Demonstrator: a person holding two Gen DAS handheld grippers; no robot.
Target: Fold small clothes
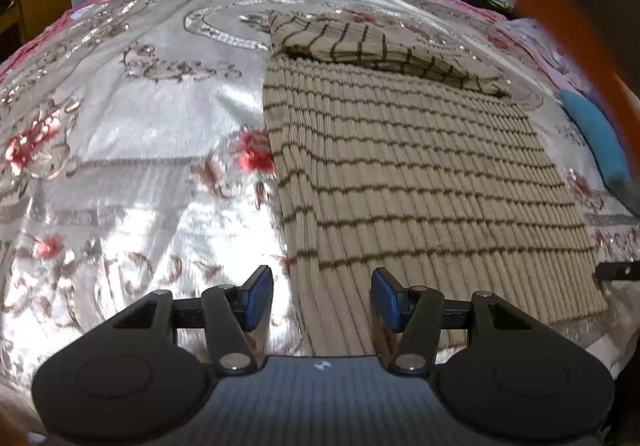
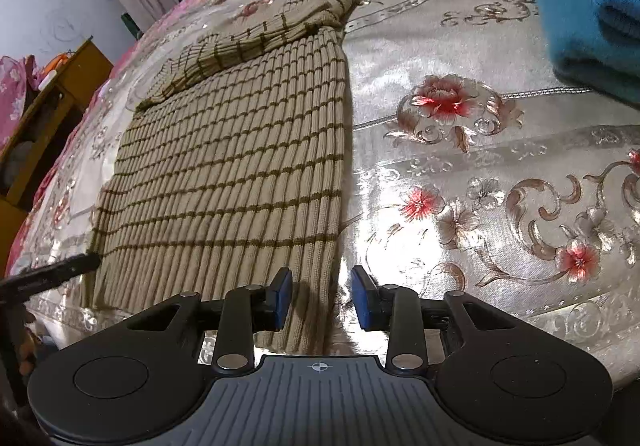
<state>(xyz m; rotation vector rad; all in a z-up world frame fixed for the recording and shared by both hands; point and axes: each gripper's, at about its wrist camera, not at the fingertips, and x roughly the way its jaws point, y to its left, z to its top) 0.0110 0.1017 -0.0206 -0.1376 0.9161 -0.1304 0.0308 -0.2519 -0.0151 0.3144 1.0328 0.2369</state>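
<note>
sweater | no label or writing readable | bedspread

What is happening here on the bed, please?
A person holds a gripper in each hand over a beige striped sweater that lies flat on a shiny floral bedspread, its sleeves folded across the top. The left gripper is at the near left corner of the hem, the right gripper at the near right corner. Both have their jaws apart and grip nothing yet. Folded blue clothes lie to the right.
</note>
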